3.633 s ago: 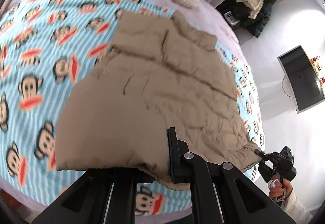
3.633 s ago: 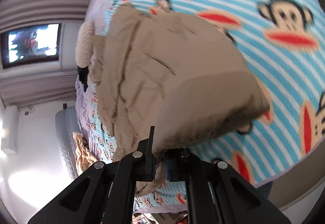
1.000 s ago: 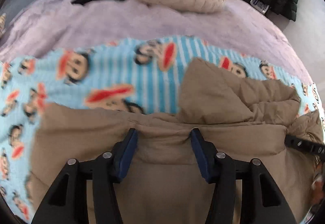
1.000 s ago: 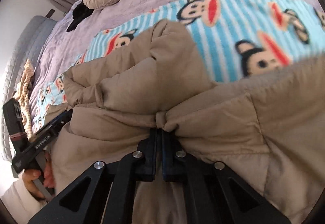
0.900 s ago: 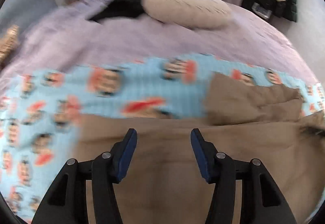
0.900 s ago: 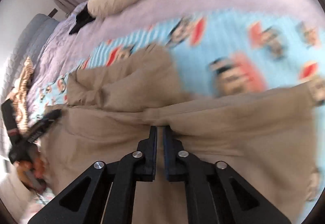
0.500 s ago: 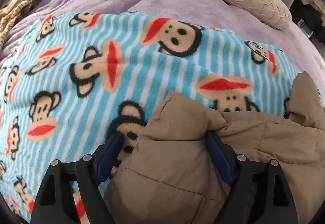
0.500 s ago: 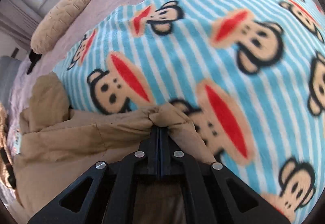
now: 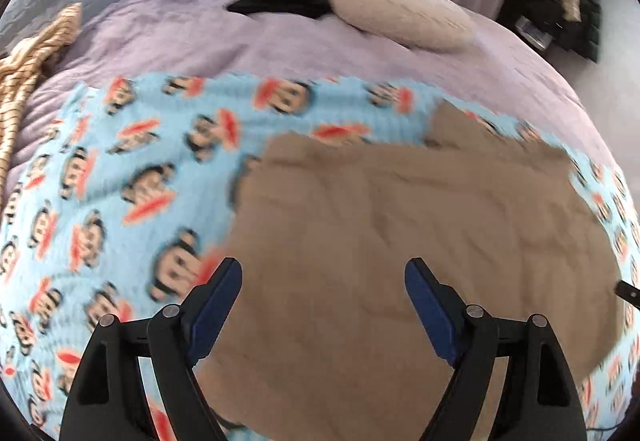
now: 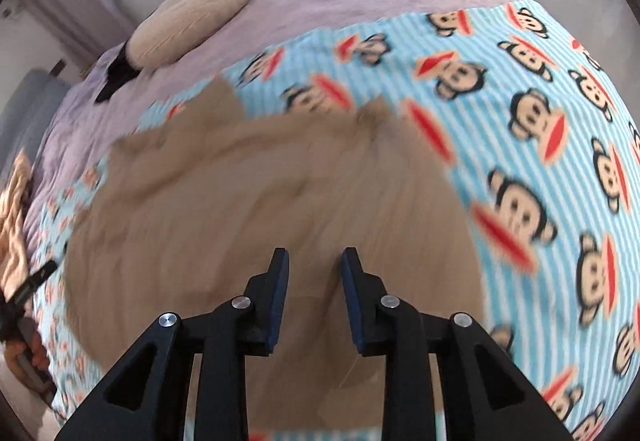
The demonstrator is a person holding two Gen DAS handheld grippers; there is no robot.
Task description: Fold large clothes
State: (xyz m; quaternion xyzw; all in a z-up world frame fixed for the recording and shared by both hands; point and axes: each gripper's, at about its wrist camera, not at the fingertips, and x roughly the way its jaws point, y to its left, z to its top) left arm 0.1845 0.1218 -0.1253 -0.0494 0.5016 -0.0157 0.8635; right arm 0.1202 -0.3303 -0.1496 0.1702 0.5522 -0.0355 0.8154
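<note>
Both hand-held grippers now released: left hand-held gripper (image 9: 323,281) spread wide, right hand-held gripper (image 10: 314,273) parted, having let go the hem pinched half a second ago. Tan padded coat (image 9: 400,233) lies folded, centre frame, on monkey-print blanket (image 9: 120,169) over the bed (image 9: 200,33).

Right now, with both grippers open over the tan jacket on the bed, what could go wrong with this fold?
1. Nothing pins the tan jacket: the left gripper and right gripper are both open above it, so the puffy fold may spring back.
2. A lump of fabric juts past the far edge; the fold may end up uneven.
3. A low re-grab could pinch the monkey blanket underneath along with the jacket.
</note>
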